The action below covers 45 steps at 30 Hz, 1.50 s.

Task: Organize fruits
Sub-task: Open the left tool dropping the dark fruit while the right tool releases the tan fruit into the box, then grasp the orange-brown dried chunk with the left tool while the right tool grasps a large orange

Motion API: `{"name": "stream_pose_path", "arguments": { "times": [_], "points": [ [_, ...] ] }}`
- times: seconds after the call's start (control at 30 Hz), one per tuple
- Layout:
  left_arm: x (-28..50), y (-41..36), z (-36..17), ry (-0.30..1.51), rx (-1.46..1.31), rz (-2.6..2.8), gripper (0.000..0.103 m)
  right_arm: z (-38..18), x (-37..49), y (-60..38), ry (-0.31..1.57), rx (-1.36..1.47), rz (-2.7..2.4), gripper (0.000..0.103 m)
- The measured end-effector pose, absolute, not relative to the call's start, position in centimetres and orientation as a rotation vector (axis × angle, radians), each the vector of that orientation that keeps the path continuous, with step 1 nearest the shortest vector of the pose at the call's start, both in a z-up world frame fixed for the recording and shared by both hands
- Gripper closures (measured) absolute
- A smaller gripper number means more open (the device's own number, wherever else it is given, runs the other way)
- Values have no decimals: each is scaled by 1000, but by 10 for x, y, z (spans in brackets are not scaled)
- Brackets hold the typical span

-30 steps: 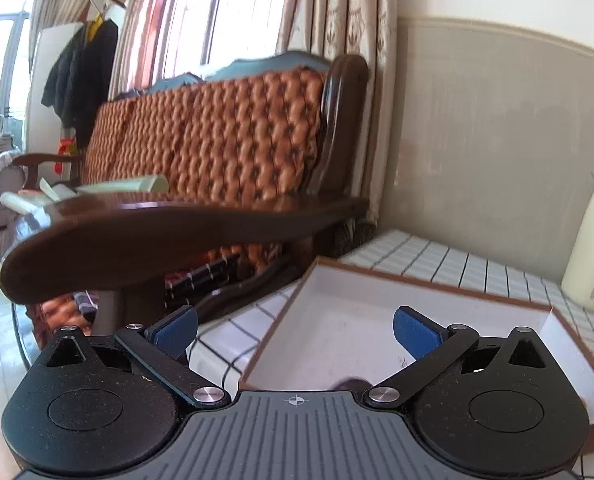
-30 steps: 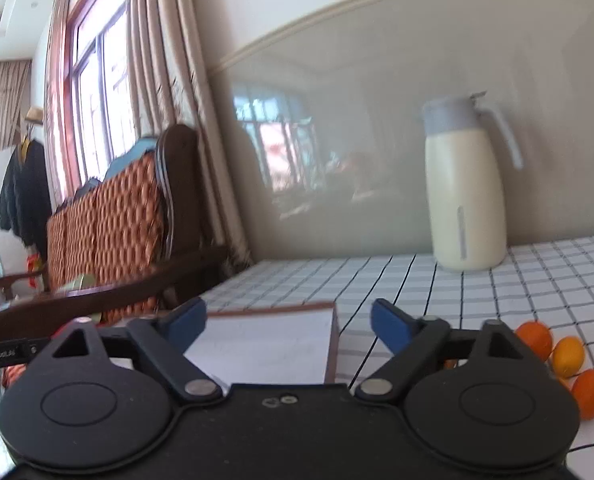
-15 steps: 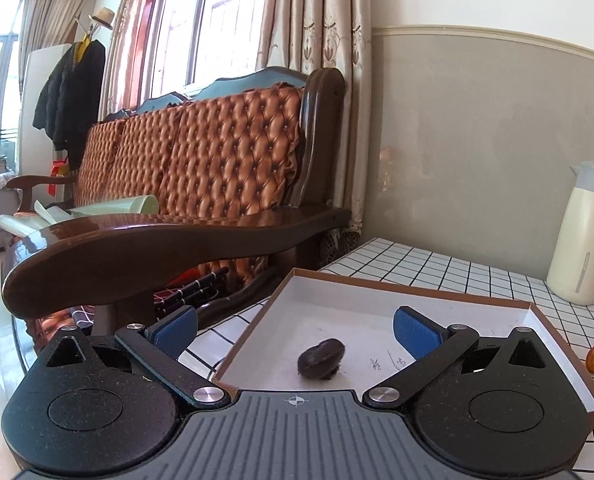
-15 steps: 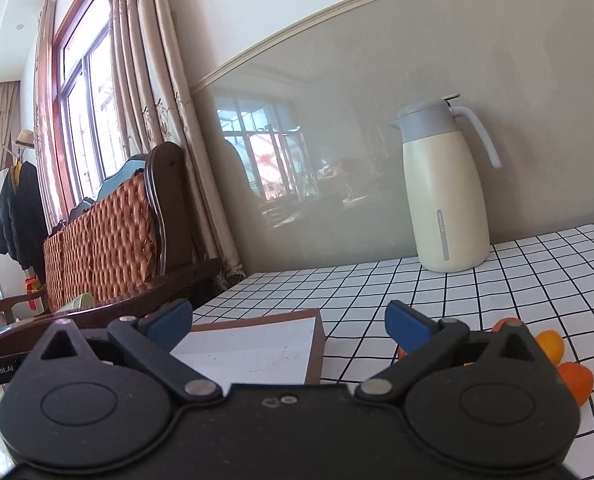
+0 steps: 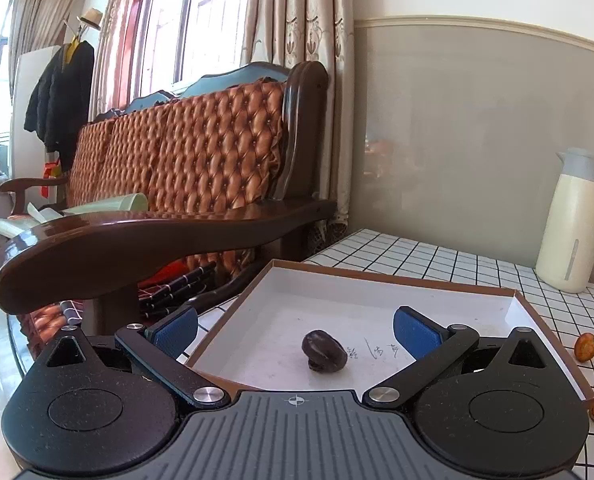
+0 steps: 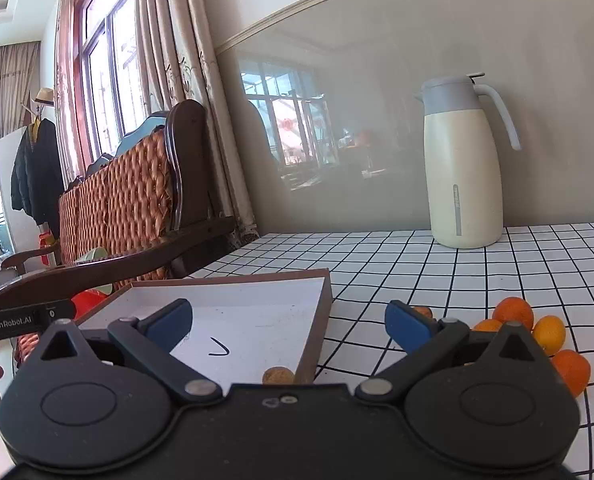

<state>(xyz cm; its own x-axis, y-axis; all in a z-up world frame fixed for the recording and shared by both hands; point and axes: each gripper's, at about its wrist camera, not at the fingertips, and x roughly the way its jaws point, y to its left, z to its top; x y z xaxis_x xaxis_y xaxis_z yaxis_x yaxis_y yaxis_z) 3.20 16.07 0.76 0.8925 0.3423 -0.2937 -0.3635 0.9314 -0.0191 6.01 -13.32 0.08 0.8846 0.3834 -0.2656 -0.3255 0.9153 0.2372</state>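
Inside the shallow brown-rimmed box [image 5: 377,280], a dark wrinkled fruit [image 5: 323,350] is lying alone on the white floor, and a tan walnut-like piece [image 6: 279,375] is sitting against the near right wall. Most of the sorting is judged to be waiting: oranges [image 6: 513,312] are clustering on the checked table [image 6: 417,264] just right of the box. Both the left hand-held gripper [image 5: 295,330] and the right hand-held gripper [image 6: 289,322] are hovering spread wide, holding nothing. Open table is stretching toward the cream jug [image 6: 463,168]; the sofa armrest [image 5: 137,236] is crowding the left edge.

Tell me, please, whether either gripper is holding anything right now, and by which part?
Nothing is held. The left gripper and right gripper are both open and empty; the dark fruit lies loose in the box.
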Motion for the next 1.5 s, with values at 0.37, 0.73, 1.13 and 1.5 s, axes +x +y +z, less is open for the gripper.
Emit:
{"name": "stream_pose_path", "arguments": {
  "times": [0.37, 0.73, 1.13, 1.5],
  "points": [
    [29, 114, 12, 249, -29, 264, 0, 5, 48, -176, 337, 203, 302, 6],
    [30, 49, 9, 239, 26, 104, 0, 2, 45, -241, 339, 295, 90, 6],
    [30, -33, -3, 264, 92, -99, 0, -6, 34, -280, 371, 294, -32, 10],
    [39, -84, -22, 372, 103, -199, 22, -15, 31, -295, 423, 297, -45, 23]
  ]
}}
